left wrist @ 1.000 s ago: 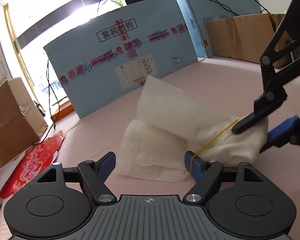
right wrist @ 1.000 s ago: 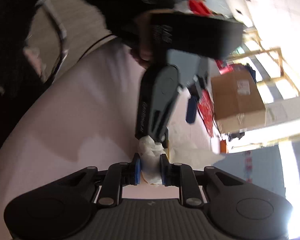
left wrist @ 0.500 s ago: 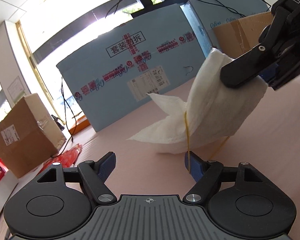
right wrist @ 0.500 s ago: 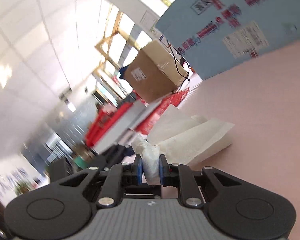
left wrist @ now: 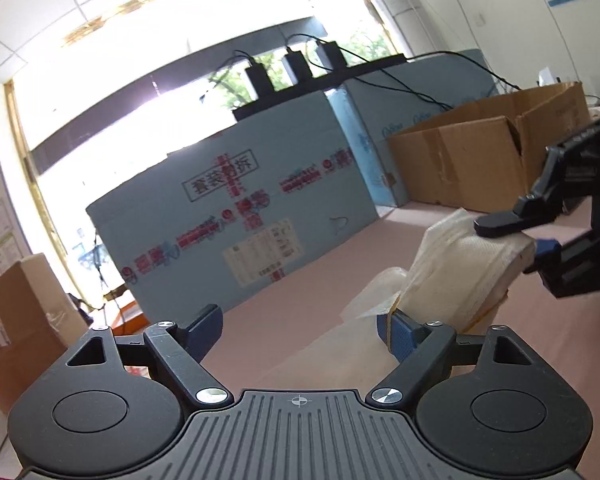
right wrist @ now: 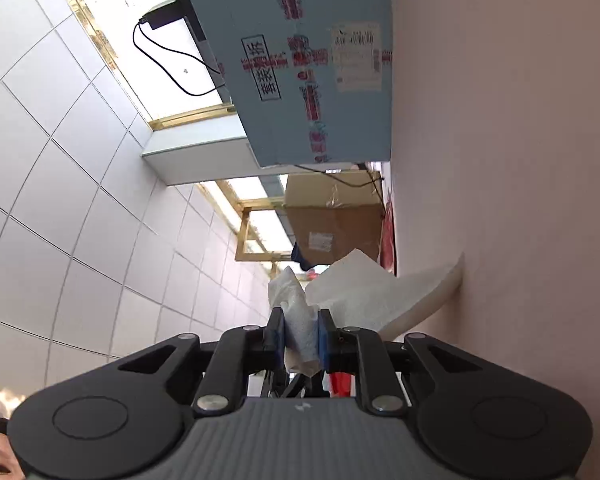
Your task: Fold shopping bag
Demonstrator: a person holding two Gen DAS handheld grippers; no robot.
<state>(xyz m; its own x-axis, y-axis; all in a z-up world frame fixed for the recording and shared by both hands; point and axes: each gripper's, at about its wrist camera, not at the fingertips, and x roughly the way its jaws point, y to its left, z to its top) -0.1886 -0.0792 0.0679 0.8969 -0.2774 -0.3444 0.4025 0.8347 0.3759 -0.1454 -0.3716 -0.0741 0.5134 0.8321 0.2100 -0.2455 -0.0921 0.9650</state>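
We've got the white crinkly non-woven shopping bag (left wrist: 456, 268) bunched and pinched tight in the right gripper (right wrist: 299, 336), lifted off the pink table (left wrist: 320, 280). The left gripper (left wrist: 300, 322) sits spread wide, a thin yellow band (left wrist: 392, 312) across its right finger, the bag at its 1 o'clock. We'd keep the pinch firm and stretch that band slowly around the bundle.

My left gripper (left wrist: 300, 326) and right gripper (right wrist: 299, 338) are black, with blue finger pads (left wrist: 396, 334), silver screws and ribbed grey housings.
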